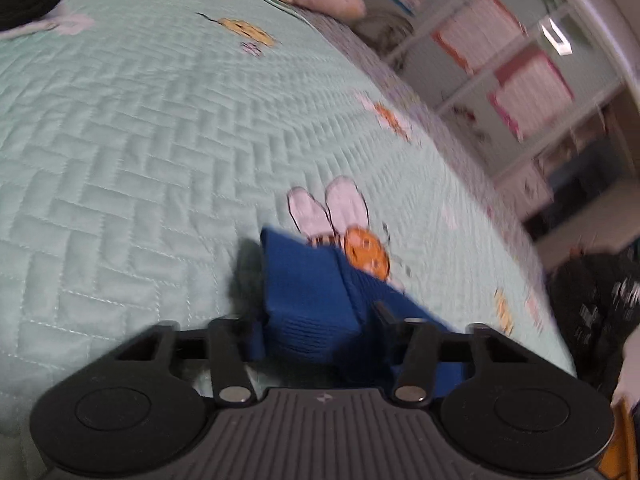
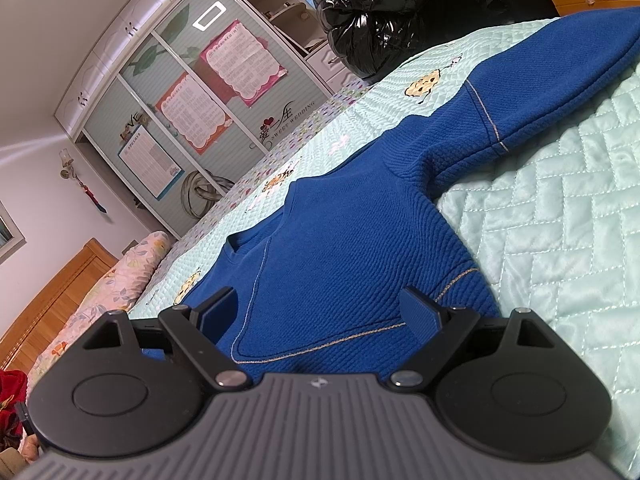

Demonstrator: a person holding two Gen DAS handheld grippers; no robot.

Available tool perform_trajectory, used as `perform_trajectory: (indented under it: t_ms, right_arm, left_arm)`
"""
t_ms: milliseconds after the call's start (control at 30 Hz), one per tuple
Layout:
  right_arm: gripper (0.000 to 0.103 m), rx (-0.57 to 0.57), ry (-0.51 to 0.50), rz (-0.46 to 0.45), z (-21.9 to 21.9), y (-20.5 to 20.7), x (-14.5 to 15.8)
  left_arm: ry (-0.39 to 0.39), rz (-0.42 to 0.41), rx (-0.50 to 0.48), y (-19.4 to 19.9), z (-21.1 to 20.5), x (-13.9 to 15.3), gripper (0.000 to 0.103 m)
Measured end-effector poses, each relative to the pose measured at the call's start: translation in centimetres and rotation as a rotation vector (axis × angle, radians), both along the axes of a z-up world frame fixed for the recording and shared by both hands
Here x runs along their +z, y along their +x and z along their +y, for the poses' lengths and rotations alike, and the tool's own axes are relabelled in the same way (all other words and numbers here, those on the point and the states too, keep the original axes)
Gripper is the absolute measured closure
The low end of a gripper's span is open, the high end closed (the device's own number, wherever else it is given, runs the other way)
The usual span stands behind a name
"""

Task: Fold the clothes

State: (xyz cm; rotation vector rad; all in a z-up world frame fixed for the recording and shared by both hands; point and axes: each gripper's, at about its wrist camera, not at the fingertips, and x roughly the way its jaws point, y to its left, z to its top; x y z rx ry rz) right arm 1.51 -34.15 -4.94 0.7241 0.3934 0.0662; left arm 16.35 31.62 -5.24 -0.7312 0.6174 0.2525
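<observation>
the blue sweater (image 2: 344,240) lies spread flat on a bed, on top of a mint green quilted bedspread (image 2: 560,240) stitched in a herringbone pattern. in the right wrist view its neckline points toward the far side of the bed, one sleeve stretches out to the upper right, and thin pale seams run across the knit near the camera. the right tool (image 2: 320,314) sits low over the near edge of the sweater with its fingers (image 2: 420,312) spread wide apart, the fabric lying between them but not pinched. in the left wrist view, which is blurred, a folded blue part of the sweater (image 1: 316,296) lies between the arms of the left tool (image 1: 316,332); its fingertips are hard to make out, so i cannot tell whether it is clamped on the cloth or not. cartoon bee and cookie patches (image 1: 366,254) decorate the bedspread just beyond the blue cloth. a floral pillow (image 2: 120,276) rests at the head of the bed against a wooden headboard (image 2: 60,292). a shiny black puffer jacket (image 2: 372,20) sits at the bed's far edge. behind stands a white wardrobe (image 2: 192,92) with sliding doors carrying paper posters
</observation>
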Motion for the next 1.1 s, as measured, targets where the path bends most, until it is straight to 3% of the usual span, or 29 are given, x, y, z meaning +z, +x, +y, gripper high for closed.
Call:
perform_trajectory:
  t_ms: [67,267,467,600,867,1100]
  right_arm:
    - [0.014,0.000,-0.001,0.001,0.0,0.0,0.0]
    - [0.014,0.000,0.000,0.000,0.2,0.0,0.1]
    - [0.014,0.001,0.019,-0.013,0.1,0.0,0.0]
    - [0.014,0.002,0.037,-0.025,-0.1,0.1,-0.1]
    - [0.014,0.003,0.073,-0.052,-0.6,0.0,-0.3]
    - [0.013,0.004,0.113,-0.081,-1.1,-0.3,-0.4]
  left_arm:
    - [0.033,0.020,-0.045,0.5,-0.6,0.0,0.070]
    - [0.049,-0.011,0.042,1.1,-1.6,1.2,0.075]
    - [-0.058,-0.201,0.073,0.8,-2.5,5.4,0.076]
    - [-0.061,-0.230,-0.034,2.4,-5.4,8.2,0.079]
    - [0.011,-0.275,-0.185,5.9,-15.2,15.1,0.080]
    - [0.207,-0.362,-0.407,7.3,-28.3,23.1,0.079]
